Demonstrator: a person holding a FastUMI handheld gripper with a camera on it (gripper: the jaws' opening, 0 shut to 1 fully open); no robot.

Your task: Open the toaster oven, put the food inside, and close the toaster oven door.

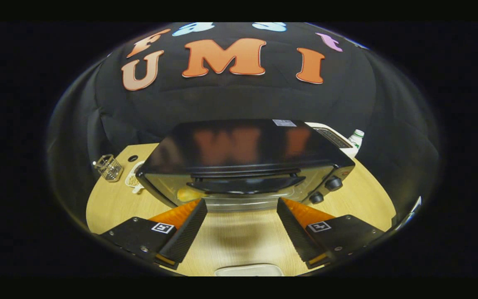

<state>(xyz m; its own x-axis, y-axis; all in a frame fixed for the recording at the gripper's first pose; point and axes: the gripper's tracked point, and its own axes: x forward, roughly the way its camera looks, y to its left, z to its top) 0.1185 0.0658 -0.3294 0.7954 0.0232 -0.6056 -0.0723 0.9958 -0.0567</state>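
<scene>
A black toaster oven [243,145] stands on the wooden table [239,236], just beyond my fingertips. Its glass door [247,200] looks shut and upright, with the dark handle [245,184] across its top. Behind the glass, at the left end, a yellowish piece of food [189,194] shows. Two control knobs [333,183] sit on the oven's right front. My gripper [241,203] is open in front of the door, a little below the handle, and its black and orange fingers [185,222] hold nothing. The rim of a white plate [248,270] lies on the table below the fingers.
A small wire basket [108,167] and a white flat item [133,180] sit on the table left of the oven. A plastic bottle [356,139] stands behind the oven's right corner. Bare wood lies between the fingers and the oven.
</scene>
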